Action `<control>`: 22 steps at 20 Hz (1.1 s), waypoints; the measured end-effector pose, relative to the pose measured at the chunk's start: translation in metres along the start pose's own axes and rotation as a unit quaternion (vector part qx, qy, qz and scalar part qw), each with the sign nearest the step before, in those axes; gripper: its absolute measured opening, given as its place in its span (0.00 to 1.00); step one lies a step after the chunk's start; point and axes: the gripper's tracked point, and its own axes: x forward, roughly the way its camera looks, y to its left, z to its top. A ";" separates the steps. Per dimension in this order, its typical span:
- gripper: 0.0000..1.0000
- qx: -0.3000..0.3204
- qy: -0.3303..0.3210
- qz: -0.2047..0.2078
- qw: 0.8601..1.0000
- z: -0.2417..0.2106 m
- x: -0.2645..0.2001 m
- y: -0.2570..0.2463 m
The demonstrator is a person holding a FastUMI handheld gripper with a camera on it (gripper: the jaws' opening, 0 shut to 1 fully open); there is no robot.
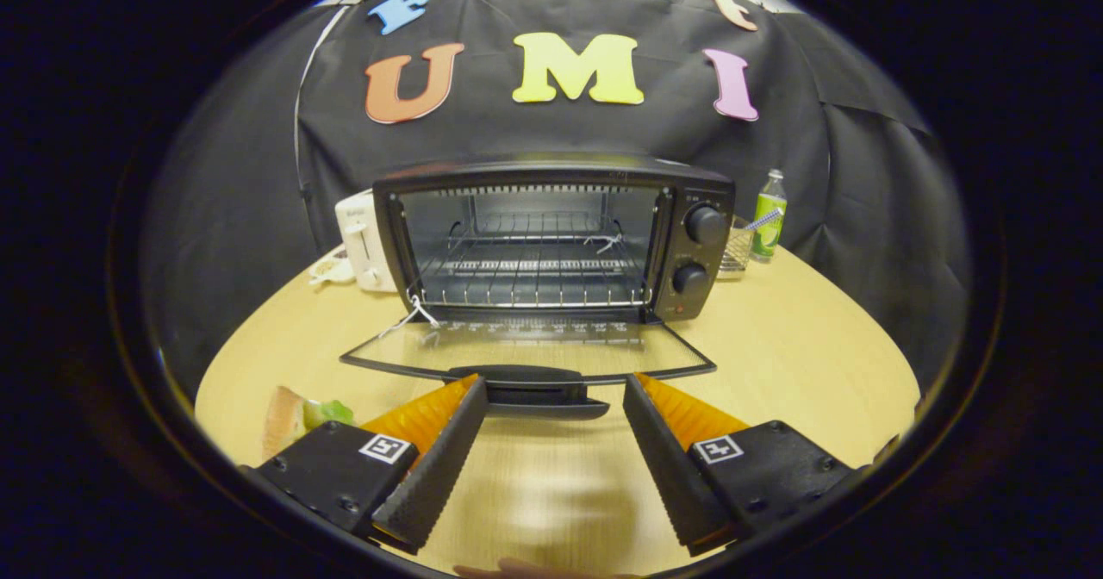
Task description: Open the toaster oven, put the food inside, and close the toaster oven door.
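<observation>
A: Gripper view. Toaster oven (551, 243) at the far edge of the table (801, 346), door (530, 351) swung fully down, lying flat toward the gripper (556, 398). Wire rack (530, 273) bare inside. Handle (536, 392) of the door just ahead of the fingertips, apparently not touching them.

B: Gripper state?

A: Fingers (439, 463) spread wide, nothing held, bare tabletop between them.

B: And the food?

A: Sandwich wedge (297, 415) near the table's near-left edge, just beside the left finger, well apart from the oven.

B: Other items?

A: White toaster (362, 243) touching or just beside the oven's left side; green bottle (769, 215) and a small wire basket (737, 252) at the far-right edge, beyond the control knobs (705, 224).

B: Step in hand?

A: Judged: opening done, pickup of the food next. Best done by backing off from the handle, swinging left, lowering over the wedge with one finger on each flat side. Soft bread likely; light closing only, enough to lift without crushing. Then a level carry over the lowered door, clear of the handle and of the string (414, 314) at the left hinge, onto the middle of the rack.
</observation>
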 end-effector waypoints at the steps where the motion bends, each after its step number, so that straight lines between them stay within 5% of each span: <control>1: 1.00 0.001 0.003 0.000 1.000 -0.005 0.001 0.000; 9: 1.00 -0.003 0.023 0.018 1.000 -0.018 0.007 0.001; 16: 0.98 -0.003 0.006 0.153 0.988 0.042 -0.042 0.031; 22: 0.98 0.023 0.101 0.272 0.957 0.051 -0.093 0.087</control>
